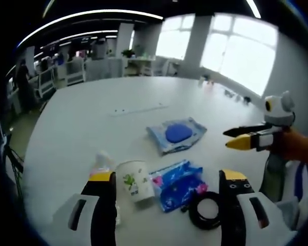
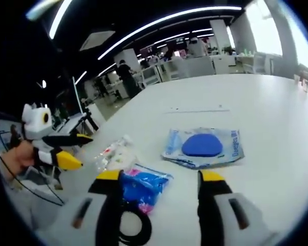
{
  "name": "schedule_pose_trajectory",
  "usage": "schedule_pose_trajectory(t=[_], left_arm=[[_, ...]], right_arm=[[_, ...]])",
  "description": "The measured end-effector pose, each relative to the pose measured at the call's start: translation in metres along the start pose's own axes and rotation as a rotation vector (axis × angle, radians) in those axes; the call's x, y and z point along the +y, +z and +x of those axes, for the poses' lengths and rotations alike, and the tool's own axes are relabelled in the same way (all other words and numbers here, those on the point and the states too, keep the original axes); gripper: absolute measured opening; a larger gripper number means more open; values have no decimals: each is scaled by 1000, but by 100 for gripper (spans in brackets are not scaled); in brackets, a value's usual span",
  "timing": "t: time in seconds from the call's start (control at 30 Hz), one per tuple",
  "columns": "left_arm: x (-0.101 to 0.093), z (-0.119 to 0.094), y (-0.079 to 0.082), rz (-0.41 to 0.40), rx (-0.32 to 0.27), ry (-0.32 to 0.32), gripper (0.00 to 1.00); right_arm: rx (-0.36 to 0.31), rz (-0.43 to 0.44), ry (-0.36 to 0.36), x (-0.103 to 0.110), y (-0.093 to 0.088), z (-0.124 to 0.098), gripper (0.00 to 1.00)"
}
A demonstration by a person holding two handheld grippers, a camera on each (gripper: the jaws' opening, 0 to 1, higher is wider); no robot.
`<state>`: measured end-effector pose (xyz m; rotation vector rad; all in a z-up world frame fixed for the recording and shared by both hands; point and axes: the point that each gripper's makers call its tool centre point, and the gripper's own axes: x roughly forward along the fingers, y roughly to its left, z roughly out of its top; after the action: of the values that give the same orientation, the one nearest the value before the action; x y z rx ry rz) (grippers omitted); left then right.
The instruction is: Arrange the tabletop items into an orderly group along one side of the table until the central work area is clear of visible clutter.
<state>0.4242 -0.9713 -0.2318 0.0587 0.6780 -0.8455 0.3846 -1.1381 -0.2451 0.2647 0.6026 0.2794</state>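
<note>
- Left gripper view: the left gripper [image 1: 167, 182] is open and empty; paper cup [image 1: 135, 180] and blue packet [image 1: 176, 183] lie between its jaws
- Right gripper [image 2: 161, 179] open, empty
- Blue pouch [image 2: 203, 146] lies just ahead, long axis crosswise, nearer the right gripper

White table [image 1: 92, 133], pale and bare at far side. Near, white paper cup [image 1: 135, 180] printed with green leaves. Beside it on right, bright blue packet [image 1: 175, 183] with pink spots; black cable coil [image 1: 204, 210] at its near edge. Farther off, light blue clear-fronted pouch [image 2: 204, 146] with deep blue oval inside. Clear wrapped packet [image 2: 114, 152] with white and faint red markings at left. Yellow tips on black jaws, white bodies: left gripper [image 1: 167, 177], right gripper [image 2: 160, 177].
</note>
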Motion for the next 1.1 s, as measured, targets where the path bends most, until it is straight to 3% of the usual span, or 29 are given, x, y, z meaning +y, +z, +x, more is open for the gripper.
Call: schedule_pose_trajectory(t=[0.33, 0.77, 1.1], left_arm=[[-5, -8, -16, -14, 8, 2, 79], [-7, -10, -33, -38, 28, -2, 78], [-6, -9, -40, -52, 39, -9, 77]], right_arm=[[50, -33, 3, 12, -19, 1, 57], [120, -23, -11, 14, -49, 19, 52], [143, -6, -11, 15, -59, 34, 49]])
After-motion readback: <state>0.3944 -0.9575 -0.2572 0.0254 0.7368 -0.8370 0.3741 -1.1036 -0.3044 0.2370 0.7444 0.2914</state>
